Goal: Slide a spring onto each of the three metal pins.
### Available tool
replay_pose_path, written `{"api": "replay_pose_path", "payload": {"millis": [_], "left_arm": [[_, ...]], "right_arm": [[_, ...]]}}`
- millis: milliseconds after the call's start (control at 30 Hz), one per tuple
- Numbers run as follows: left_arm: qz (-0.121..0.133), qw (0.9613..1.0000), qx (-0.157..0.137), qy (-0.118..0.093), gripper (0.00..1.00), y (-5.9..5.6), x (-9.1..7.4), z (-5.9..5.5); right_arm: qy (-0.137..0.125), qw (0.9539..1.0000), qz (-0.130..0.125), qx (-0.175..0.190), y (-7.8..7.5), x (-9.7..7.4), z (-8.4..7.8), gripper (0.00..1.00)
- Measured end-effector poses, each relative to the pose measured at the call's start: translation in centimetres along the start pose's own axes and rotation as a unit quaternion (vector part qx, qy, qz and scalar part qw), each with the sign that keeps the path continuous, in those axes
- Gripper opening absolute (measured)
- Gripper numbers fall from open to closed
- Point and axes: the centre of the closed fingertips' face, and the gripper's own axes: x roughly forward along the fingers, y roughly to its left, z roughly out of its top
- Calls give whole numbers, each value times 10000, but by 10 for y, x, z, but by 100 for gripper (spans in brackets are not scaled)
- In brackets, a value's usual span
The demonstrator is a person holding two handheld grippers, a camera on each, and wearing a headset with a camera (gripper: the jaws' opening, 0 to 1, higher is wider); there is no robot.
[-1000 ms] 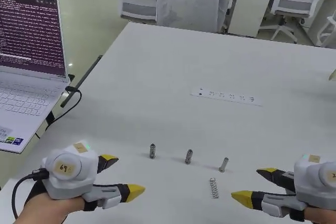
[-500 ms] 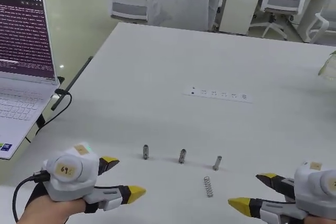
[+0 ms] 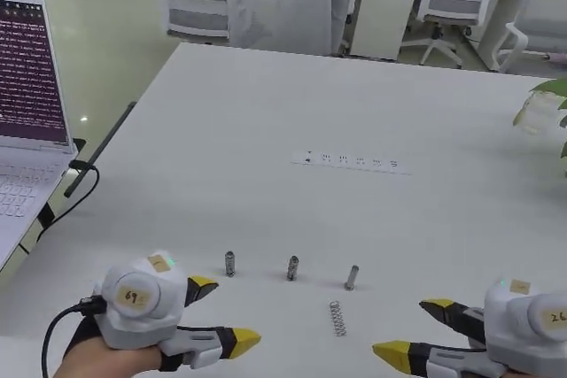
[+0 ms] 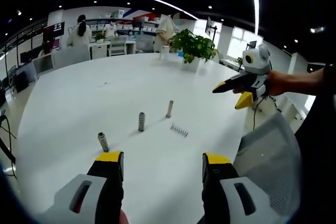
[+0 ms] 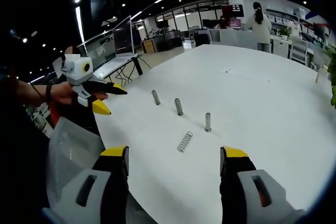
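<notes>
Evidently the last spring lies at seven o'clock from the one bare pin, within easy reach; left gripper and right gripper hover nearby, jaws apart, empty.

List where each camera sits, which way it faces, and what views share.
Head view: on the headset, looking forward and down over the table; left hand, left tongs and right tongs show at the bottom.
Left gripper view: on the left tongs, looking along its open jaws past the three pins to the right tongs, right hand and a plant.
Right gripper view: on the right tongs, looking over the loose spring toward the left tongs, left hand and laptop.
Shared: all see pins and spring; gripper views face each other.
</notes>
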Motion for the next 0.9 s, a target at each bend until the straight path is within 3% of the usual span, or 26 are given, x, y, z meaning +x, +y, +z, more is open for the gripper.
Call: {"api": "replay_pose_path", "payload": {"millis": [333, 900], "left_arm": [[-353, 9993, 73, 62, 54, -16, 29, 6], [-971, 9941, 221, 418, 51, -52, 81, -4]], "right_arm": [[28, 10000, -22, 59, 3, -5, -7, 69], [-12, 9998, -129, 132, 2, -15, -13, 69]]}}
